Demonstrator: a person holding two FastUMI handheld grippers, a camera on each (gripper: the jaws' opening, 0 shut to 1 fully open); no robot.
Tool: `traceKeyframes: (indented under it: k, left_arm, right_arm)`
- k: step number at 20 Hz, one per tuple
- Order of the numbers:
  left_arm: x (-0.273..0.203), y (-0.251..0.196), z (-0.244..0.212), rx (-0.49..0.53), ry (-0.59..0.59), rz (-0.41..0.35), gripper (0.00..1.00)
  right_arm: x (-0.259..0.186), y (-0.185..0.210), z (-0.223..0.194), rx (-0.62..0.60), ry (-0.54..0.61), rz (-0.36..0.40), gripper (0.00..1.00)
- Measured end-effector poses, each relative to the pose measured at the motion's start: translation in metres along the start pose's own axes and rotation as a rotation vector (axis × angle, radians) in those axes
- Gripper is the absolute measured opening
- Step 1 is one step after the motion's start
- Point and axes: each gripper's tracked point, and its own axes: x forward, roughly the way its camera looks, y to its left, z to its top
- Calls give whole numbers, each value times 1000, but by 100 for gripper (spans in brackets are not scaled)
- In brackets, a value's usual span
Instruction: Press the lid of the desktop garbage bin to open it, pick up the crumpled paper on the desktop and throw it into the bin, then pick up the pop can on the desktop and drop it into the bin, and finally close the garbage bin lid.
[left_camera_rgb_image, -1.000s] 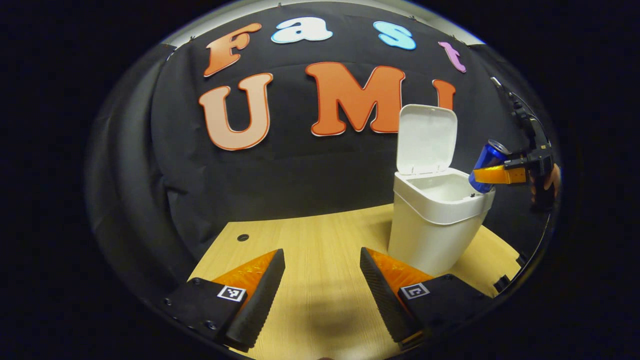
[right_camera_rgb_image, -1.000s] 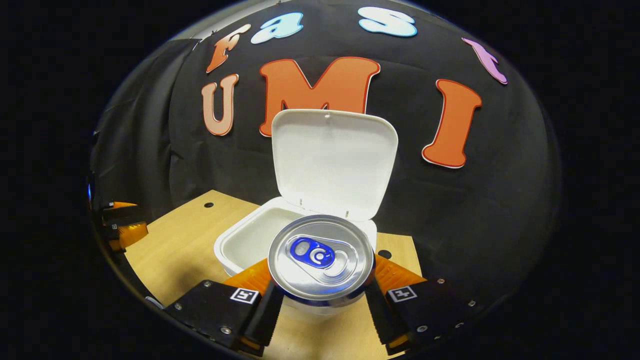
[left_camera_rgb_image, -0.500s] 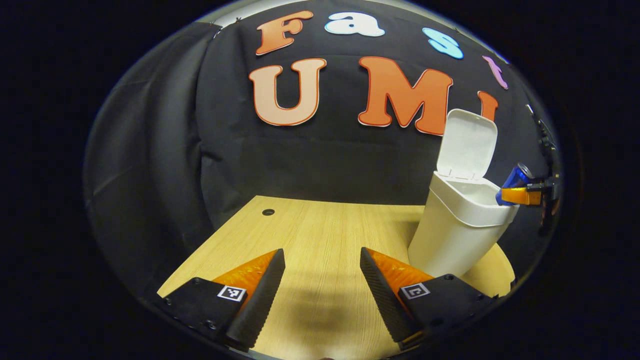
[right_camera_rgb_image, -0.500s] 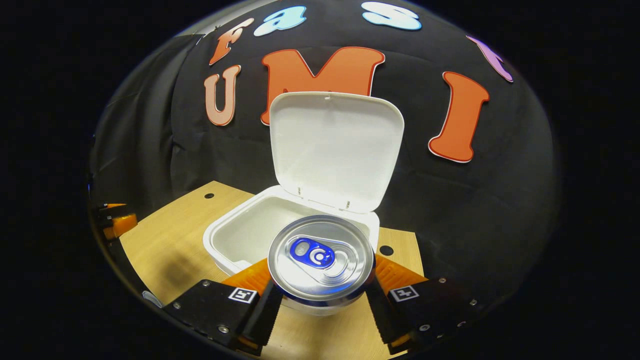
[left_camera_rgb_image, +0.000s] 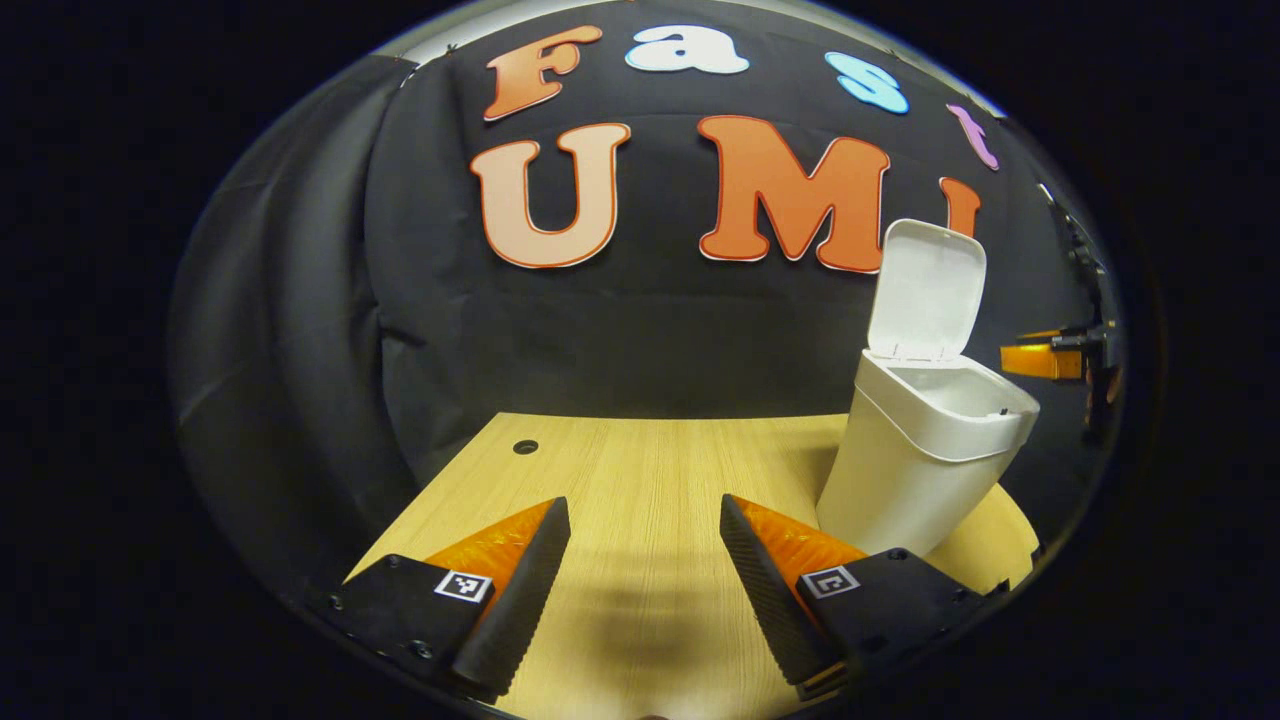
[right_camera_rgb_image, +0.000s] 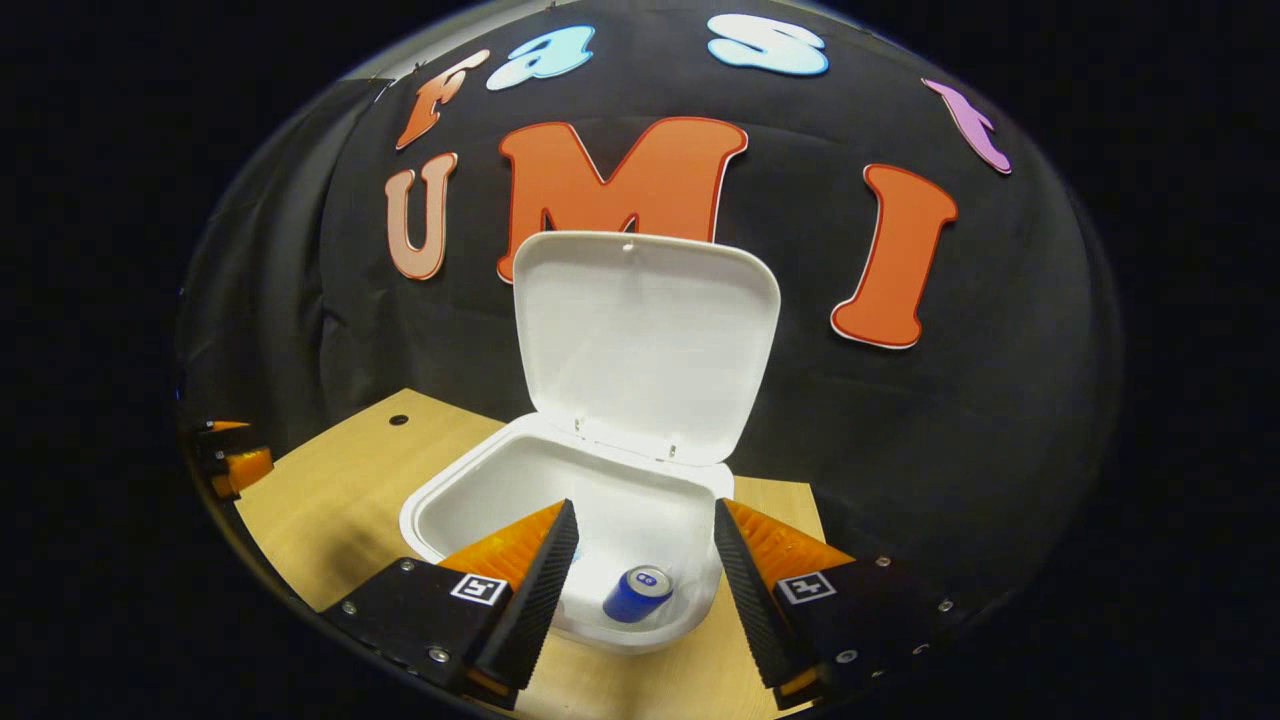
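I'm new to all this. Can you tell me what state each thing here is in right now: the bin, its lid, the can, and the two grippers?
garbage bin: upright on the table, open.
lid: raised, standing up at the back.
pop can: inside the bin, held by nothing.
right gripper: open, above the bin's mouth.
left gripper: open, empty, over the table.

A light wooden tabletop with a small round hole.

Blue pop can lies inside the white bin, lid upright.
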Motion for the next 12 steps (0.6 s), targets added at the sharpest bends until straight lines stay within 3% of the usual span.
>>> traceKeyframes:
  k: [5, 6, 7, 11, 12]
  left_arm:
    - [10, -3, 4, 43, -20, -40, 96]
    - [11, -2, 4, 46, -23, -41, 92]
    - [12, 1, 3, 48, -26, -41, 96]
    - [16, 9, 1, 39, -26, -37, 96]
    - [17, 14, 0, 31, -29, -31, 92]
  right_arm:
    - [-1, 1, 55, -36, -86, -35, 82]
    - [0, 2, 64, -34, -98, -42, 82]
    - [2, 5, 72, -32, -109, -43, 82]
    - [8, 10, 108, -33, -153, -56, 82]
    - [10, 9, 118, -30, -163, -63, 82]
